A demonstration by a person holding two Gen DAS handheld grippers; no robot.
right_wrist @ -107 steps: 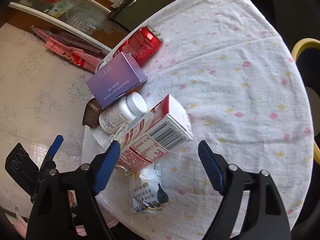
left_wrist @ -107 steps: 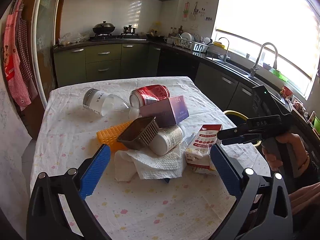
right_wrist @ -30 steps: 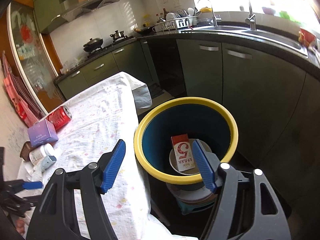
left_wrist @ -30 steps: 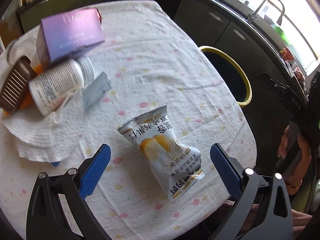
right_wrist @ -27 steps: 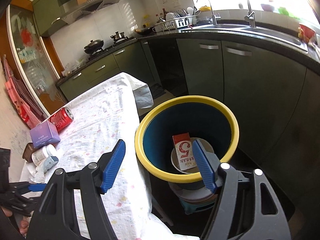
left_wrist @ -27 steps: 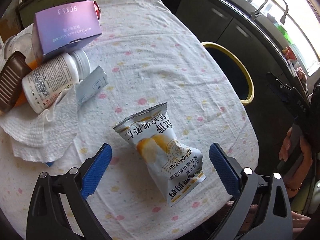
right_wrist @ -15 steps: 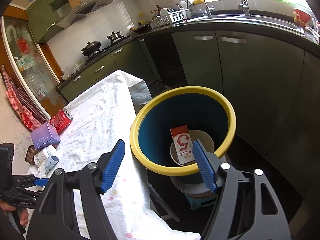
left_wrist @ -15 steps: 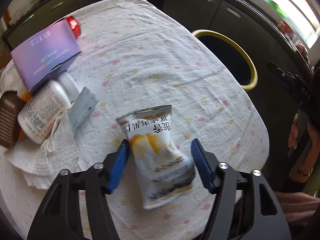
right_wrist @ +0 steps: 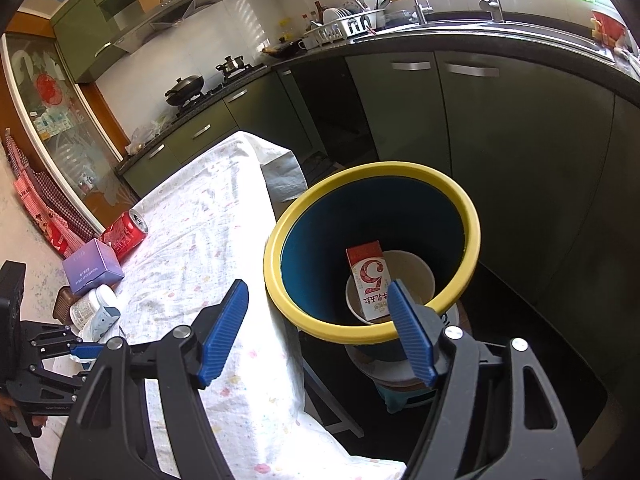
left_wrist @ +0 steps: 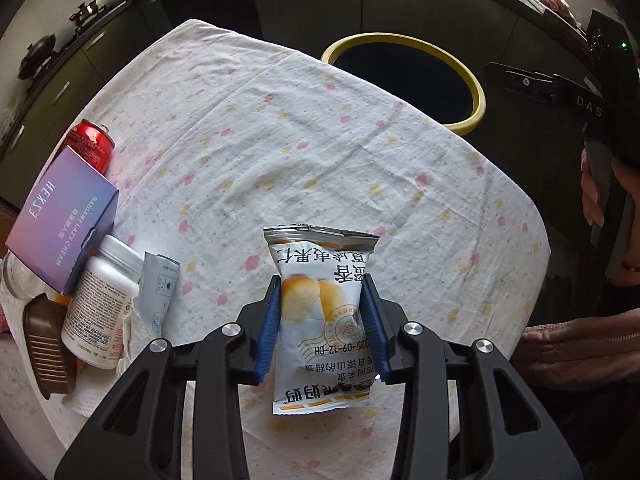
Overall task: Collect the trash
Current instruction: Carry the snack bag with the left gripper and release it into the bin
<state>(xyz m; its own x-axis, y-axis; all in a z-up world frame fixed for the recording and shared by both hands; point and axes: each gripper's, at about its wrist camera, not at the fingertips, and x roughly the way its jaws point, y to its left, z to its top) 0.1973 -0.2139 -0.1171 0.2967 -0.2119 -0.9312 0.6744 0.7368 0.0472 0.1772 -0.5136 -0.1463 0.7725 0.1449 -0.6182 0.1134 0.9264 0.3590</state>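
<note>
My left gripper [left_wrist: 322, 322] is shut on a white snack bag [left_wrist: 322, 312] with pictured buns, over the near part of the tablecloth [left_wrist: 312, 152]. The yellow-rimmed blue bin [left_wrist: 472, 80] stands past the table's far edge. In the right wrist view my right gripper [right_wrist: 318, 330] is open and empty above the bin's near rim [right_wrist: 360, 330]. A red-and-white carton [right_wrist: 370, 280] lies inside the bin on a pale bowl [right_wrist: 412, 276].
At the table's left lie a purple box [left_wrist: 60, 216], a red can [left_wrist: 90, 144], a white bottle [left_wrist: 100, 308], a grey sachet [left_wrist: 158, 292], a brown tray [left_wrist: 44, 348] and a paper towel [left_wrist: 132, 340]. Kitchen cabinets [right_wrist: 500, 128] stand behind the bin.
My left gripper has closed on the snack bag and swung toward the bin. The right gripper, which dropped the carton into the bin earlier, stays open over it.
</note>
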